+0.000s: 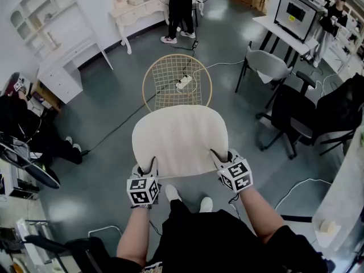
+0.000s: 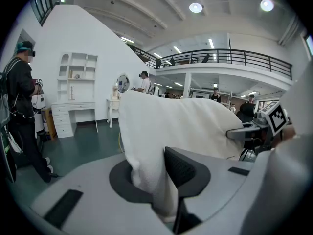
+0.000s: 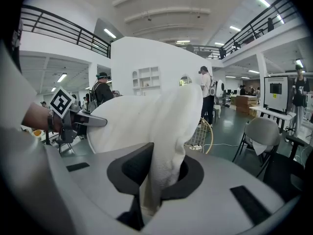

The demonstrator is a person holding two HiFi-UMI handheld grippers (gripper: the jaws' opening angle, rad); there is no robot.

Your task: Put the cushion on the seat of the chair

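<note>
A cream cushion [image 1: 180, 138] is held flat in the air between both grippers, just in front of a gold wire chair [image 1: 177, 81] whose round seat stands beyond its far edge. My left gripper [image 1: 149, 170] is shut on the cushion's near left corner [image 2: 151, 180]. My right gripper [image 1: 219, 159] is shut on the near right corner [image 3: 164, 170]. In the left gripper view the cushion [image 2: 171, 126] fills the middle and the right gripper [image 2: 266, 126] shows at its far side. The chair's rim [image 3: 208, 136] peeks out past the cushion in the right gripper view.
A power strip [image 1: 184, 82] and cables lie on the grey floor under the chair. A grey chair [image 1: 266, 66] and black office chairs [image 1: 296, 121] stand right, by a desk with a monitor [image 1: 297, 13]. White shelves [image 1: 57, 44] stand left; people stand at the back.
</note>
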